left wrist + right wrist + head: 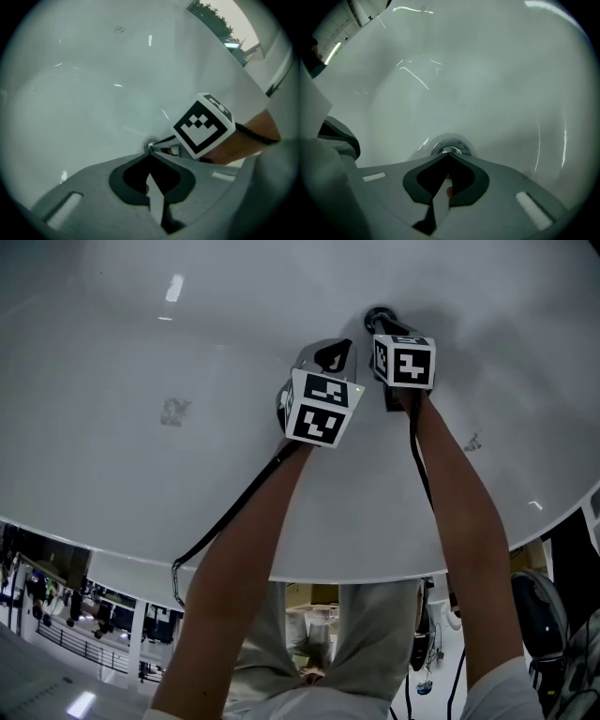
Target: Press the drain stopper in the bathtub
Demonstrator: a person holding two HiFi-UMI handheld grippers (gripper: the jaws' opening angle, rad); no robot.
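The round chrome drain stopper (449,150) sits in its ring at the bottom of the white bathtub (487,84). My right gripper (449,156) is shut, and its joined tips rest right at the stopper's near edge. In the head view the stopper (378,315) shows as a dark ring just beyond the right gripper (386,329). My left gripper (151,153) is also shut and empty, its tips pointing at the stopper (151,146) from close by. In the head view, the left gripper (337,352) sits just left of the right one.
The right gripper's marker cube (204,124) and a forearm fill the right of the left gripper view. A black cable (234,512) runs from the left gripper over the tub rim (375,570). The tub walls curve up all round the drain.
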